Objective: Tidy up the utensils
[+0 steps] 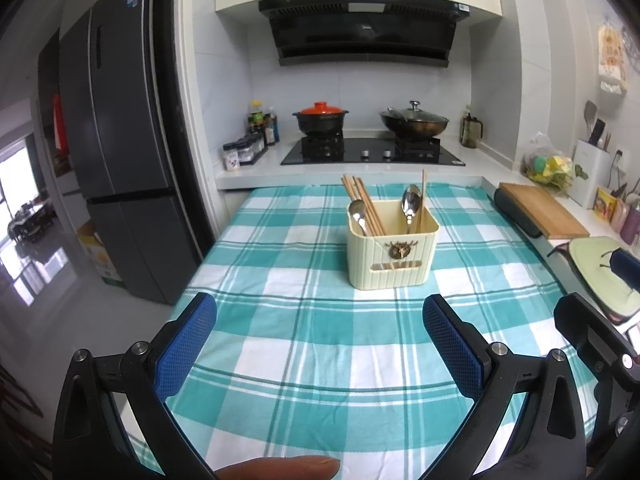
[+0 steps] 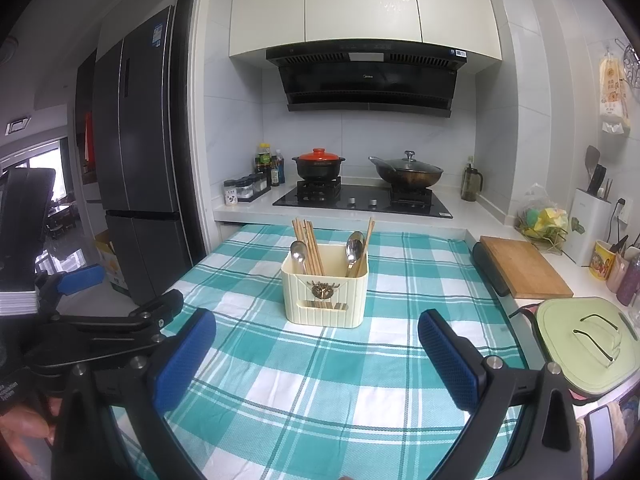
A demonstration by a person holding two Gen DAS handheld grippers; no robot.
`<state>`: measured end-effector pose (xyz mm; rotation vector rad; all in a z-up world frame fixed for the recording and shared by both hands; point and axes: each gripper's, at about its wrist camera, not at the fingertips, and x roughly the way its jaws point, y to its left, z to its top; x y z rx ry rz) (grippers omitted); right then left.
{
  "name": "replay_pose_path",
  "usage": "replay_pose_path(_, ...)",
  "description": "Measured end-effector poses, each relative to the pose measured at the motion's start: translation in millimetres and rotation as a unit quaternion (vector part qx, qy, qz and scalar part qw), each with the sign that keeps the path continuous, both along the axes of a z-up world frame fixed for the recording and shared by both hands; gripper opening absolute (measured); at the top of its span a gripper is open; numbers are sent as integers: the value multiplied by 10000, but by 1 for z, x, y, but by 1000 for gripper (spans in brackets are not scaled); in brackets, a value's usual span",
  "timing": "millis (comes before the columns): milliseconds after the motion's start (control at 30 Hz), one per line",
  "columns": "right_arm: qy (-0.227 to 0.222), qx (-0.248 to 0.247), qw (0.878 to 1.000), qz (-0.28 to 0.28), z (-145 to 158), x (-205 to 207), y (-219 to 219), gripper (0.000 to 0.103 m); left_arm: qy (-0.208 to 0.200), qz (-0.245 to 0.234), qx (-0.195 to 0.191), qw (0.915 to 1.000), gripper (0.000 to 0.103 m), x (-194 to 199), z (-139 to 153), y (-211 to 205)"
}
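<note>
Table (image 1: 304, 340) with teal checked cloth (image 2: 320, 380) fills the foreground; the cloth gives a flat, bare work area with only one item on it.

Cream holder (image 1: 392, 252) stands upright mid-table, well ahead of both grippers, near the far edge by the stove counter. Two compartments by the look of it:
- left side: bundle of wooden chopsticks (image 1: 362, 206) leaning left, plus one metal spoon (image 1: 357, 213), bowl up
- right side: second spoon (image 1: 411, 201), bowl up, plus a chopstick or two (image 1: 423, 196) standing nearly vertical. Exact count unclear.

Handles down, working ends up, which makes each piece easy to pinch from above. Chopsticks appear split across both sides, so the sorting is probably unfinished, or this is the mixed start state. Can't tell which.

Left gripper (image 1: 320, 344): jaws wide, nothing between the blue pads, low over the cloth, pointed at the holder. A fingertip (image 1: 280, 468) shows at the bottom edge.

Right gripper (image 2: 316, 356): jaws wide, empty, same aim, just beside the left one, whose body shows at the frame's left.

Both sit clear of the holder, so either can reach in without knocking it. Holder looks light; pulling a leaning chopstick could tip it.
</note>
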<state>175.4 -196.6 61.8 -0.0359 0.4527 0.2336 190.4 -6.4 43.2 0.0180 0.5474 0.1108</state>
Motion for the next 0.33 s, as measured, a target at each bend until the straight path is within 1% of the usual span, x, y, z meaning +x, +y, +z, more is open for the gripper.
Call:
replay_pose_path(133, 4, -5, 10000, -7, 0, 0, 0, 103, 15, 3, -2, 10000, 103, 0, -2, -1)
replay_pose_path(233, 33, 11, 10000, -16, -2, 0, -1, 103, -53, 129, -63, 9999, 103, 0, -3, 0)
replay_pose_path(333, 36, 20, 10000, -17, -2, 0, -1, 103, -72, 136, -51, 9999, 103, -1, -3, 0)
